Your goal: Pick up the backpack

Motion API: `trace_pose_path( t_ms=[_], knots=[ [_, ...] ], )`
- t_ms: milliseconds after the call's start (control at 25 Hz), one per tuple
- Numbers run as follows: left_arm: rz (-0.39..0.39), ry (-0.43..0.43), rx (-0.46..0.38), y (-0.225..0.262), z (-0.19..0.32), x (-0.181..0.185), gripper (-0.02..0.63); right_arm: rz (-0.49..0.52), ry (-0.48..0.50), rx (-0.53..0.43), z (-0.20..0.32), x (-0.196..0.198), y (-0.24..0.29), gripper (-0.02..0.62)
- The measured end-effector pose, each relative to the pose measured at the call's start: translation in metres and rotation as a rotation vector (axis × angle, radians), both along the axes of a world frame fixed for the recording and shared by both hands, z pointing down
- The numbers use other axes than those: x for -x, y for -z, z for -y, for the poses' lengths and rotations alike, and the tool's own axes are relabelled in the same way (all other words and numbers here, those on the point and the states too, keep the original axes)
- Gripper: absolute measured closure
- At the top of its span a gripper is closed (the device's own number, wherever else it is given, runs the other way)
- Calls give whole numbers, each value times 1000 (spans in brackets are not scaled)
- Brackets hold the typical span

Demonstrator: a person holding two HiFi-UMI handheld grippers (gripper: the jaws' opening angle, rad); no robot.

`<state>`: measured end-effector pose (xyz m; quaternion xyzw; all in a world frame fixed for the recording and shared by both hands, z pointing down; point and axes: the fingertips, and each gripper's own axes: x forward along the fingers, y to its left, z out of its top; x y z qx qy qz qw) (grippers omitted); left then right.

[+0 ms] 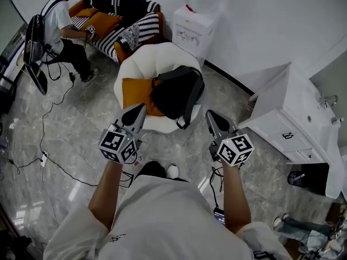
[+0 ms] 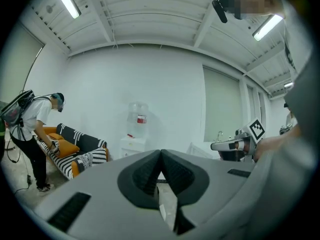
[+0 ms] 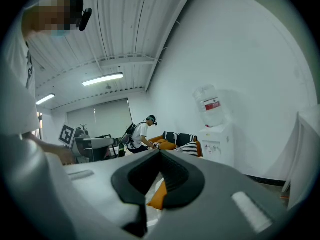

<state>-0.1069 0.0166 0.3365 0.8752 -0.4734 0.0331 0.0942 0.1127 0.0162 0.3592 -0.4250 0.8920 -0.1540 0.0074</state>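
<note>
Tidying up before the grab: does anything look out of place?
The backpack lies slumped on the white armchair, a strap hanging over its front edge; loose cables trail across the floor at left.

Bright, even indoor light from ceiling tubes; fisheye edges dark, curved; near jaws blurred.

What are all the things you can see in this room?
backpack: one, black, on the armchair.
armchair: one, white, middle of the floor.
cushion: one, orange, on the armchair, left of the backpack.
sofa: one, black-and-white striped, far left.
water dispenser: one, white, behind the armchair.
cabinet: one, white, right.
other person: one, white shirt, at the sofa.
left gripper: one, grey, shut, empty.
right gripper: one, grey, shut, empty.
</note>
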Motion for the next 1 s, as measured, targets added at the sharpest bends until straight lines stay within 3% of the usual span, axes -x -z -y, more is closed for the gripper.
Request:
trace_pose_path(
  t_ms=[360, 1000],
  knots=[
    [-5, -69, 66, -28, 53, -10, 609, -3, -42, 46, 42, 2, -15, 594],
    [59, -280, 210, -116, 236, -35, 611, 0, -136, 178, 182, 19, -105, 594]
  ],
)
